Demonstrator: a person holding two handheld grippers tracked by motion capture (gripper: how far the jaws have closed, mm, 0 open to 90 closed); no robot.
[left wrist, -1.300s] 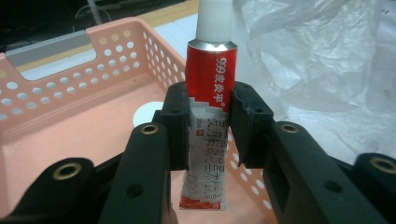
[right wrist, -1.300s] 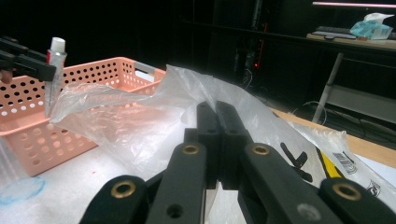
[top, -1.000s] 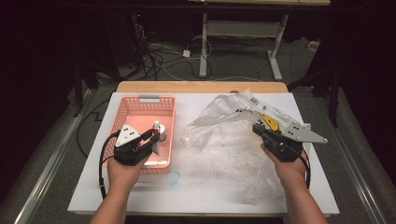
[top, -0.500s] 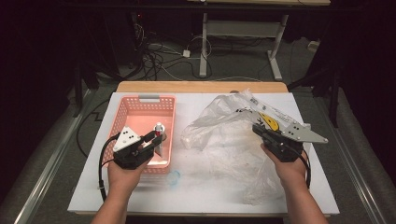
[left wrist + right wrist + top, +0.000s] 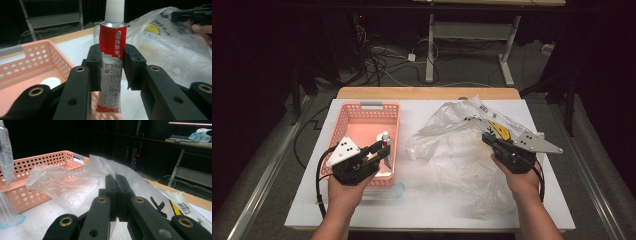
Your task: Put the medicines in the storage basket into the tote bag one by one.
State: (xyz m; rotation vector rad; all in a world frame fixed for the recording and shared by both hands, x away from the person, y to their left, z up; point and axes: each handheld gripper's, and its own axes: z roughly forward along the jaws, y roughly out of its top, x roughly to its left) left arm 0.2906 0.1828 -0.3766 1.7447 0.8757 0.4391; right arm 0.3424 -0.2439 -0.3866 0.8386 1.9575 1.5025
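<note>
My left gripper (image 5: 381, 150) is shut on a red and white tube (image 5: 385, 139) with a white cap, held upright over the near right part of the pink basket (image 5: 343, 120). In the left gripper view the pads clamp the tube (image 5: 110, 50) at its middle, cap upward, with the basket (image 5: 30, 50) below left. My right gripper (image 5: 488, 137) is shut on an edge of a crumpled clear plastic bag (image 5: 452, 145) and holds that edge raised off the table. The right gripper view has the jaws (image 5: 115, 182) pressed together with the bag's film (image 5: 75, 182) draped around them.
A small clear round lid (image 5: 398, 190) lies on the white table just in front of the basket. A white round thing (image 5: 50, 82) rests on the basket floor. The bag carries a yellow print (image 5: 499, 131). A wooden strip (image 5: 427, 93) edges the table's far side.
My left gripper has risen a little with the tube over the basket. The right gripper and the bag have stayed where they were.
</note>
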